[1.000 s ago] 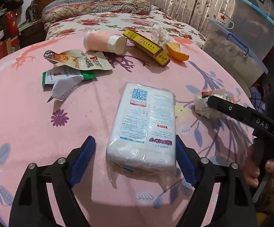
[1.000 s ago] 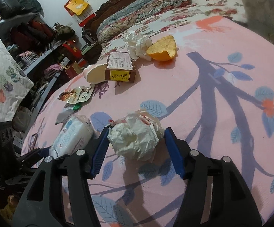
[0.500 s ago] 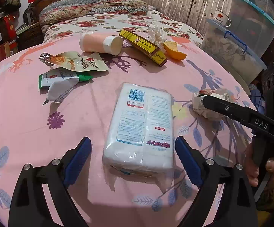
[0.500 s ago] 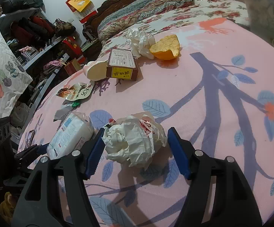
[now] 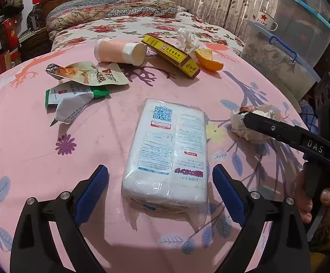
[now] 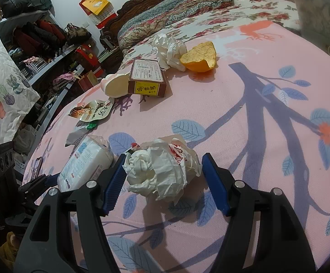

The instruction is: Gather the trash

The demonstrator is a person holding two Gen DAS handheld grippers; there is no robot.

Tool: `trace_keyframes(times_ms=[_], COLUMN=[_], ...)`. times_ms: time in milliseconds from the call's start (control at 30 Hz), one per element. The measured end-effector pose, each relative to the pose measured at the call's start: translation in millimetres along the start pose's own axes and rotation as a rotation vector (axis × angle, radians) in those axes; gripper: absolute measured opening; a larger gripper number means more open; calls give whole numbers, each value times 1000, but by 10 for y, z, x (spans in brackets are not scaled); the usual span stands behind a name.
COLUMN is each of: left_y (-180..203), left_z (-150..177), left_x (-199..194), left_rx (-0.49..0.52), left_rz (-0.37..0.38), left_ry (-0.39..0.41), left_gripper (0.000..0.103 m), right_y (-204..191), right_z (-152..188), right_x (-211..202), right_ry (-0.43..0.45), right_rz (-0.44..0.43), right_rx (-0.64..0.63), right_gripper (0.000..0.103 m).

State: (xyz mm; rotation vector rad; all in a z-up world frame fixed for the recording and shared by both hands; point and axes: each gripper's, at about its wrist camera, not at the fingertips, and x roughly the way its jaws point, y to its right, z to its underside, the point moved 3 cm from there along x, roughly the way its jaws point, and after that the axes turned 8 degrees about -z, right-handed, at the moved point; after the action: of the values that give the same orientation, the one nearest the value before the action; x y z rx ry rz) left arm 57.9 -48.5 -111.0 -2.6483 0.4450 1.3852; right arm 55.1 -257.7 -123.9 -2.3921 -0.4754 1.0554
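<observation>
A white plastic tissue pack (image 5: 167,152) lies on the pink tablecloth (image 5: 28,150); my left gripper (image 5: 160,193) is open with its near end between the blue pads, which do not touch it. A crumpled white paper ball (image 6: 162,168) lies between the open pads of my right gripper (image 6: 165,179), the left pad close to it. The ball (image 5: 251,122) and the right gripper's finger also show in the left wrist view. The pack shows in the right wrist view (image 6: 85,159).
Further back lie two snack wrappers (image 5: 85,84), a tipped pink cup (image 5: 119,51), a yellow-brown box (image 5: 171,55), crumpled tissue (image 5: 186,38) and an orange peel (image 5: 208,59). A bed (image 5: 130,22) stands behind, stacked plastic bins (image 5: 290,41) to the right, cluttered shelves (image 6: 39,45) on the left.
Both grippers have opened a little wider and drawn back slightly. The tissue pack and the paper ball have stayed on the cloth.
</observation>
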Motion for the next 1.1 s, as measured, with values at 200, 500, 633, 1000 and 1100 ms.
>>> trace_keyframes(times_ms=[200, 500, 633, 1000, 1100], left_y=[5, 17, 14, 28, 31], left_z=[3, 9, 8, 23, 24], left_x=[0, -1, -2, 3, 3], left_rx=[0, 1, 1, 6, 3], left_rz=[2, 1, 1, 7, 11], left_ry=[0, 1, 1, -3, -2], left_gripper=[89, 90, 90, 94, 94], right_y=[1, 2, 2, 2, 1], right_z=[0, 1, 1, 2, 1], right_x=[1, 2, 2, 2, 3], right_ry=[0, 0, 0, 1, 1], right_rz=[0, 0, 0, -1, -1], right_rx=[0, 0, 1, 1, 2], right_gripper=[68, 68, 68, 68, 68])
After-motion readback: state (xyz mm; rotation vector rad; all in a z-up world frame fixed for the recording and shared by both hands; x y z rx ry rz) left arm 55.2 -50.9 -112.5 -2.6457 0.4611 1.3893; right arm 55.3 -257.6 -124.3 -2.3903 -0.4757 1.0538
